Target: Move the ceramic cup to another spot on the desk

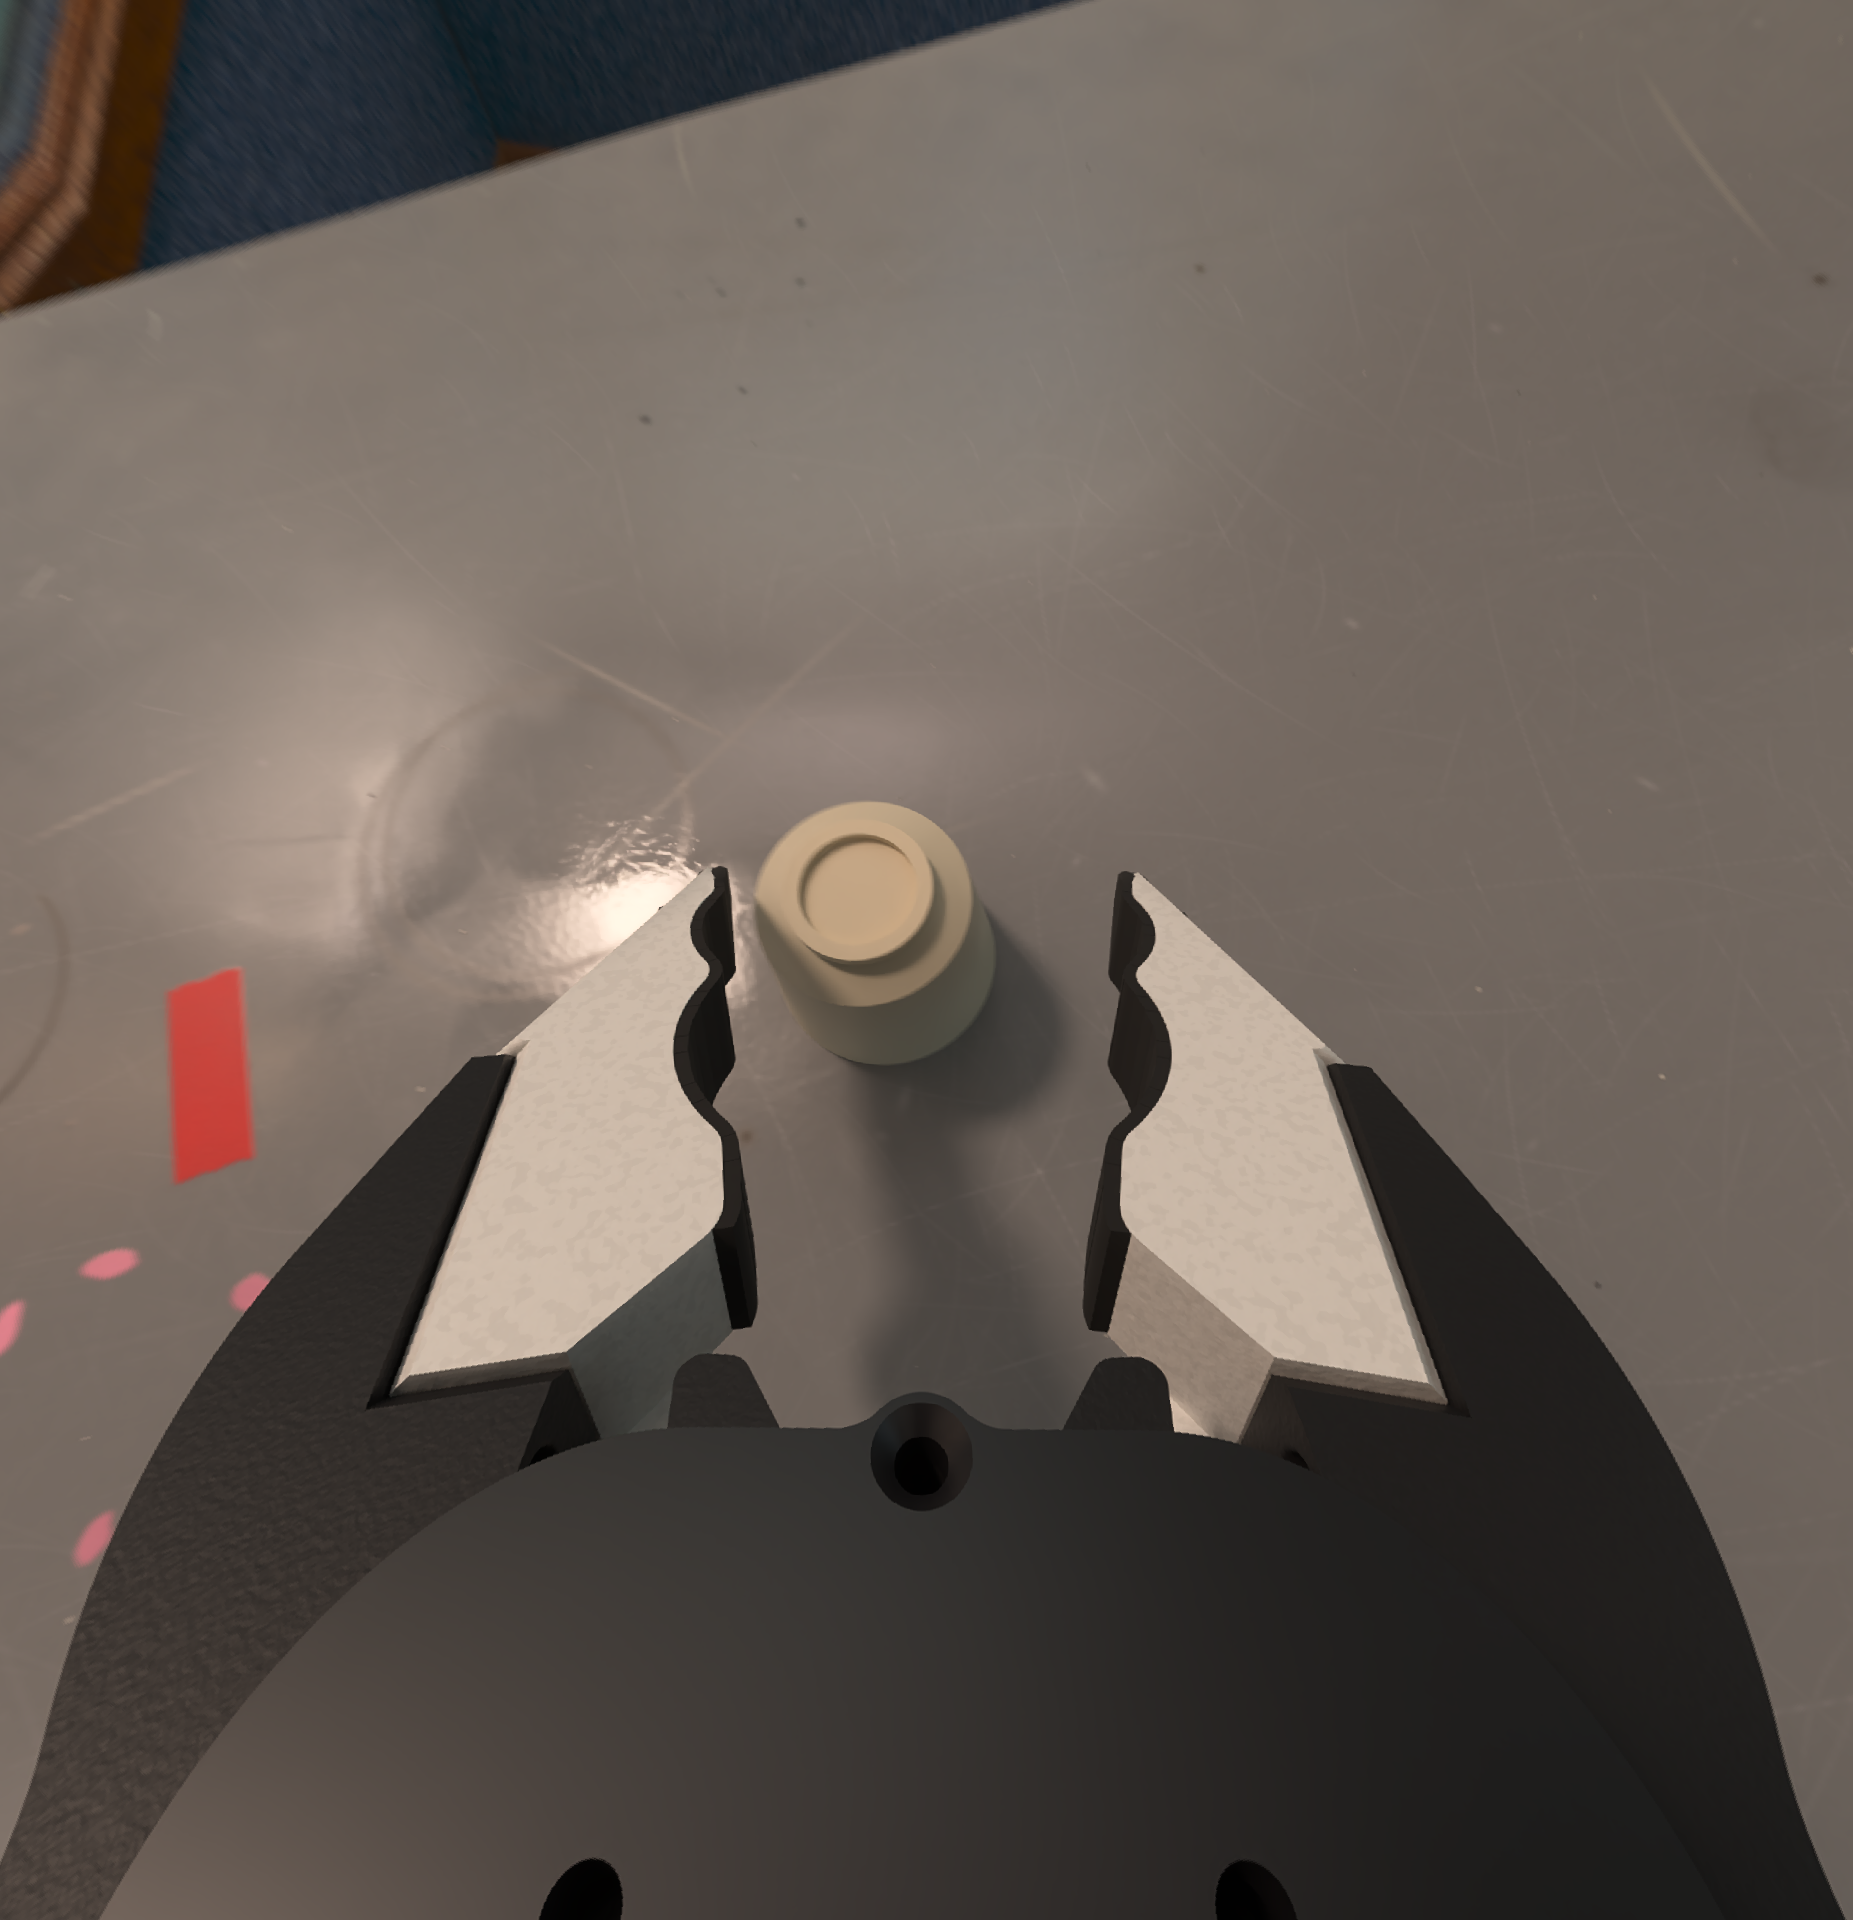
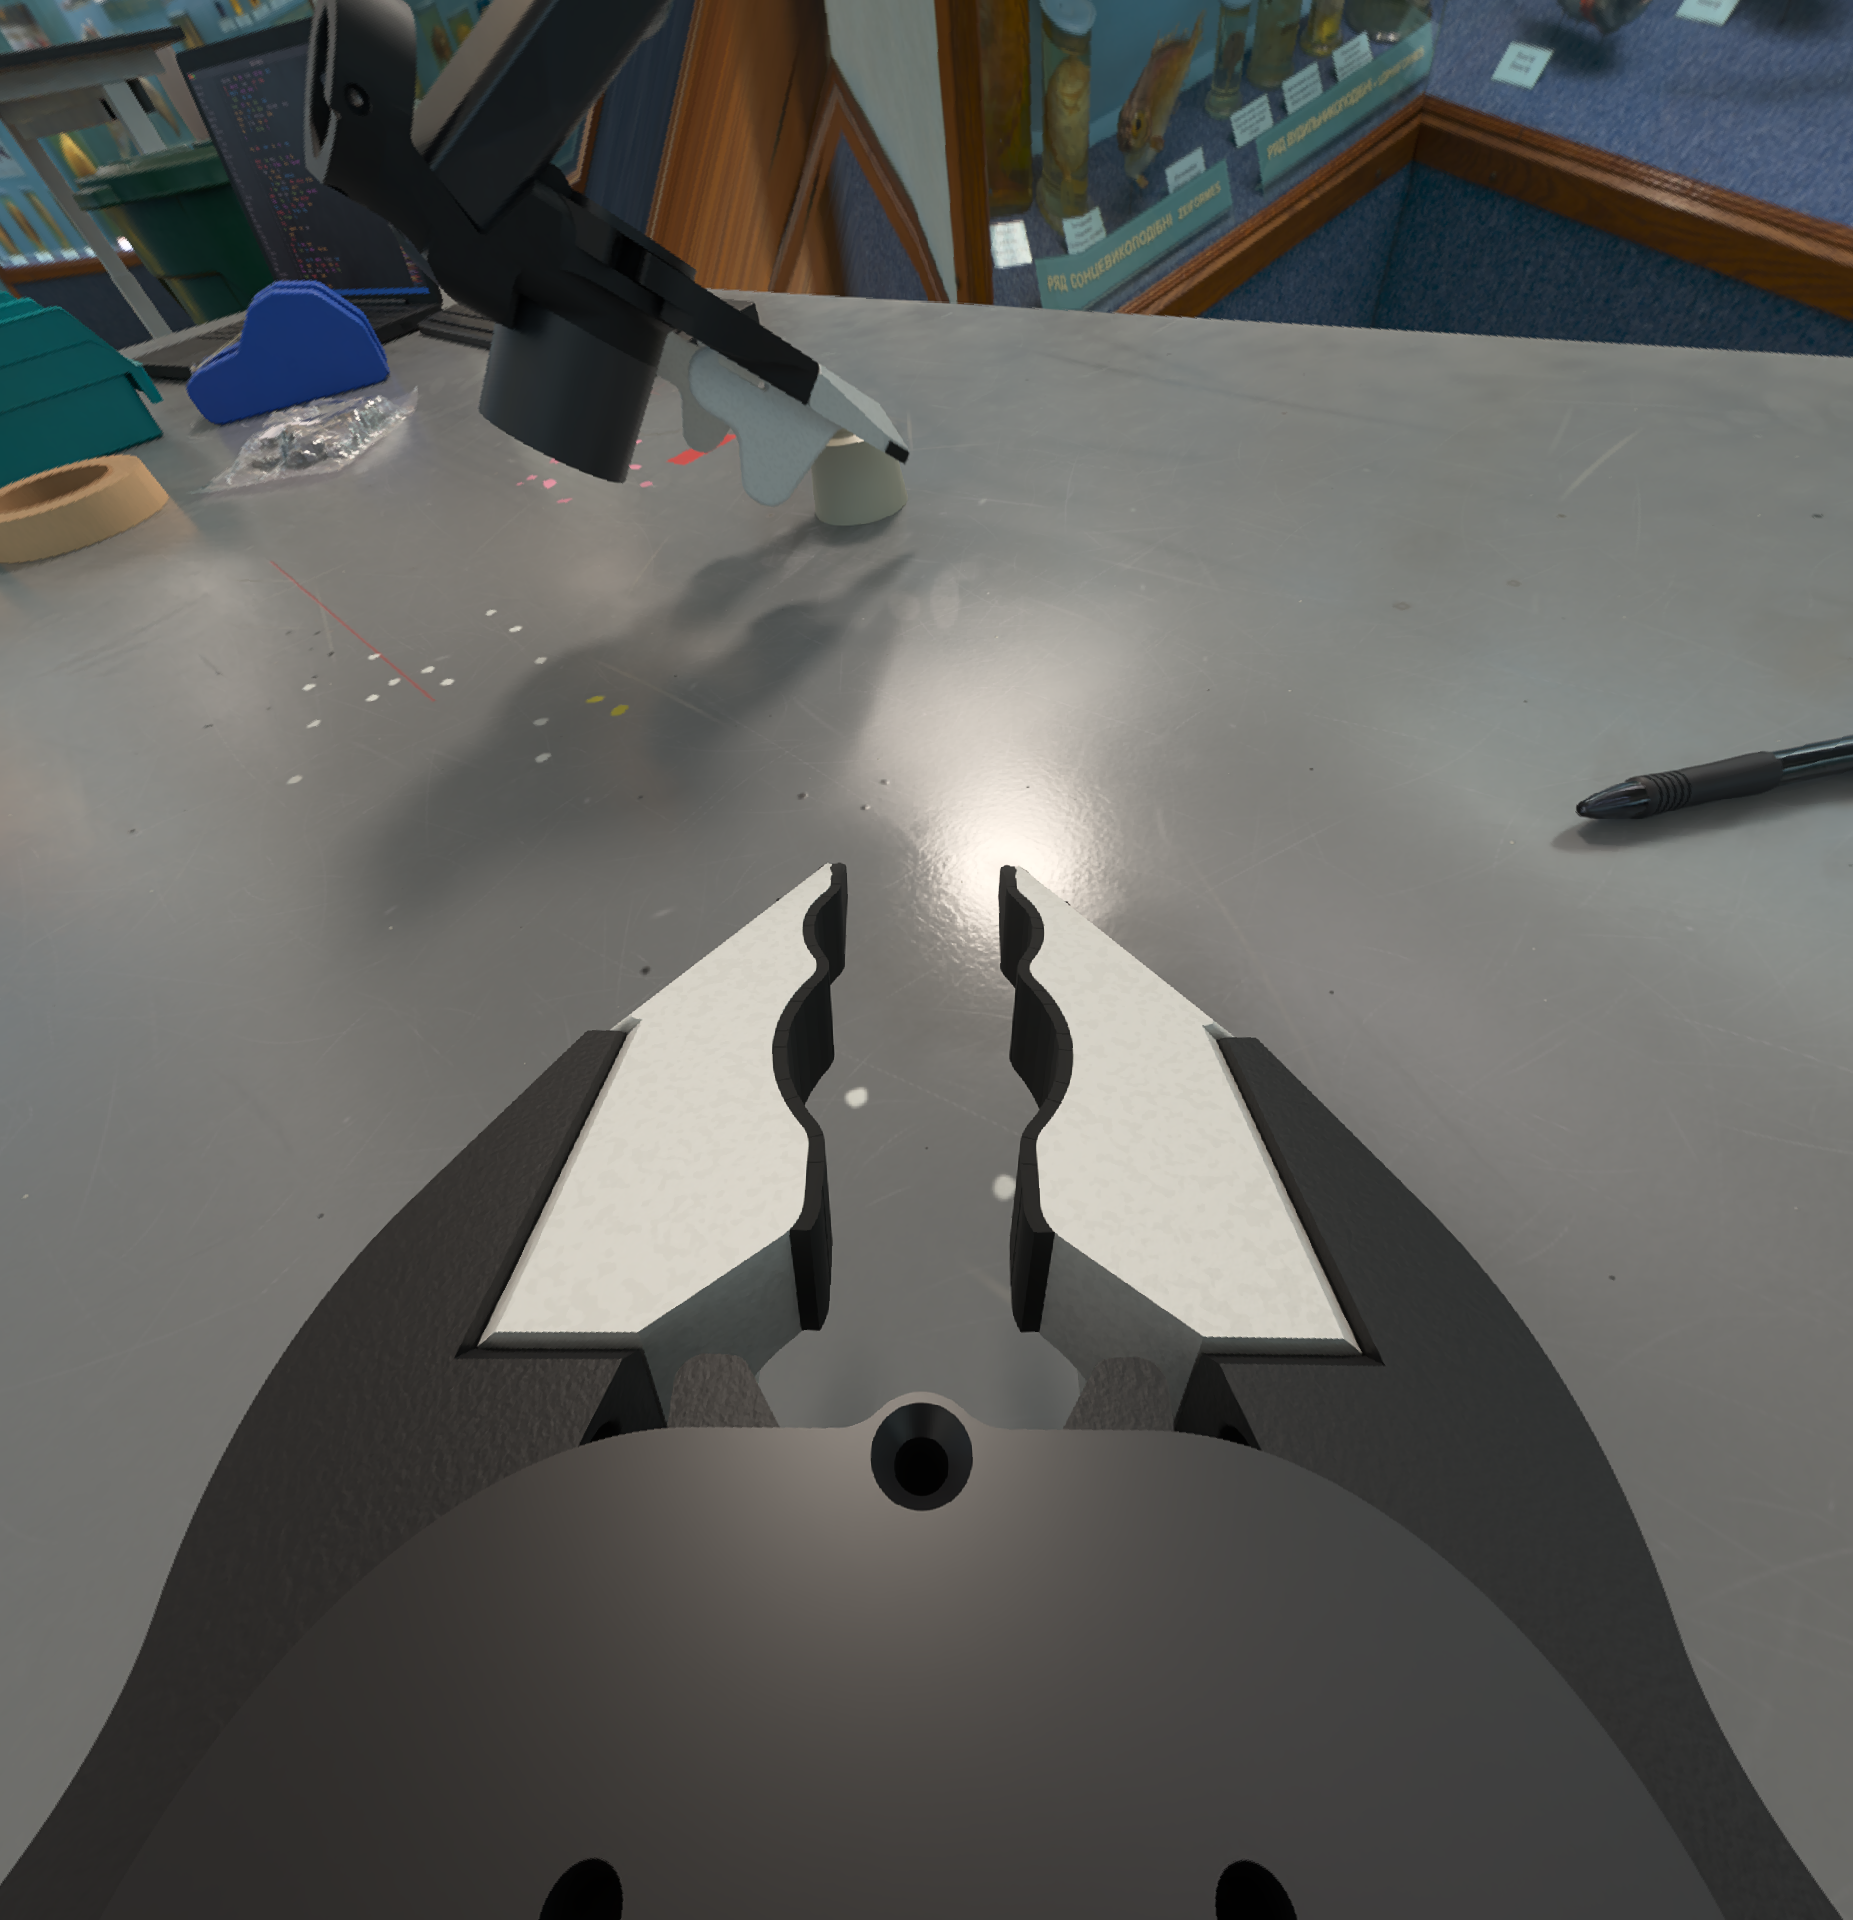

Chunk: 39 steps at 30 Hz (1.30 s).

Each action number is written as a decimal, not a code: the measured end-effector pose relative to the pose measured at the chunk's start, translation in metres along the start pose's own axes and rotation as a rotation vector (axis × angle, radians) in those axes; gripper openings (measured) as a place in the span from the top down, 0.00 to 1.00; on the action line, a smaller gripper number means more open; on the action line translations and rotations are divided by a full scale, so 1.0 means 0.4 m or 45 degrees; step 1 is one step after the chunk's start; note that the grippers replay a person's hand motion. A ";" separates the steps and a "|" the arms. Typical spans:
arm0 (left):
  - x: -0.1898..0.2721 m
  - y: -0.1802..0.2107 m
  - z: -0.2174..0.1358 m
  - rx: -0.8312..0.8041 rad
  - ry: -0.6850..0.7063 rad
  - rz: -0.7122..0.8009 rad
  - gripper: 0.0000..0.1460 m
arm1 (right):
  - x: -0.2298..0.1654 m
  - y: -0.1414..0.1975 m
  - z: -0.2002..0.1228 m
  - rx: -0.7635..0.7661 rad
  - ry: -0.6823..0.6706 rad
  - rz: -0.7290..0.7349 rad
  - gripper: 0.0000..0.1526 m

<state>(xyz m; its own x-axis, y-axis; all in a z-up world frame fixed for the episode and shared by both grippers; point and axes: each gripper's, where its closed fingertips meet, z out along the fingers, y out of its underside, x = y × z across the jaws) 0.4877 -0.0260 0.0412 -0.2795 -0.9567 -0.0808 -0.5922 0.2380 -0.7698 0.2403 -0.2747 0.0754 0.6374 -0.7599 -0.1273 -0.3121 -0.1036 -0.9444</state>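
A cream ceramic cup stands upside down on the grey desk, its base ring facing up. My left gripper is open, tilted down over the cup, which sits between the fingertips, closer to the left one, without touching. In the right wrist view the cup shows far off, partly hidden by the left gripper above it. My right gripper is open and empty, low over bare desk, far from the cup.
A black pen lies at the right. At the far left are a tape roll, a bag of small metal parts, a blue object, a teal bin and a laptop. A red tape strip lies left of the cup.
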 end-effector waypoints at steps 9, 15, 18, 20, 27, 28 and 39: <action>-0.035 0.046 0.041 -0.119 -0.008 -0.058 0.64 | -0.001 0.002 0.002 -0.009 -0.005 0.002 0.81; 0.009 -0.006 -0.003 -0.025 0.103 -0.024 0.66 | -0.001 0.000 0.000 -0.001 -0.005 0.008 0.81; 0.123 -0.039 -0.040 0.023 0.372 0.121 0.66 | -0.002 0.000 0.001 -0.001 -0.008 0.006 0.81; 0.209 -0.036 -0.048 0.008 0.548 0.226 0.66 | -0.004 0.000 0.002 -0.002 -0.013 0.009 0.81; 0.318 0.048 -0.002 -0.165 0.578 0.463 0.59 | -0.008 -0.002 0.002 0.005 -0.023 0.015 0.81; 0.312 0.047 -0.014 -0.164 0.566 0.468 0.48 | -0.009 -0.002 0.002 0.005 -0.024 0.015 0.81; 0.189 0.171 -0.206 0.003 0.568 0.509 0.60 | -0.024 -0.085 0.096 -0.057 -0.112 -0.068 0.79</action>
<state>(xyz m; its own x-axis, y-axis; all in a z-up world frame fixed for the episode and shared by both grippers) 0.3639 -0.0685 0.0347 -0.7710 -0.6303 -0.0909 -0.3743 0.5640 -0.7361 0.2717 -0.2395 0.0971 0.7127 -0.6935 -0.1053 -0.3060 -0.1724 -0.9363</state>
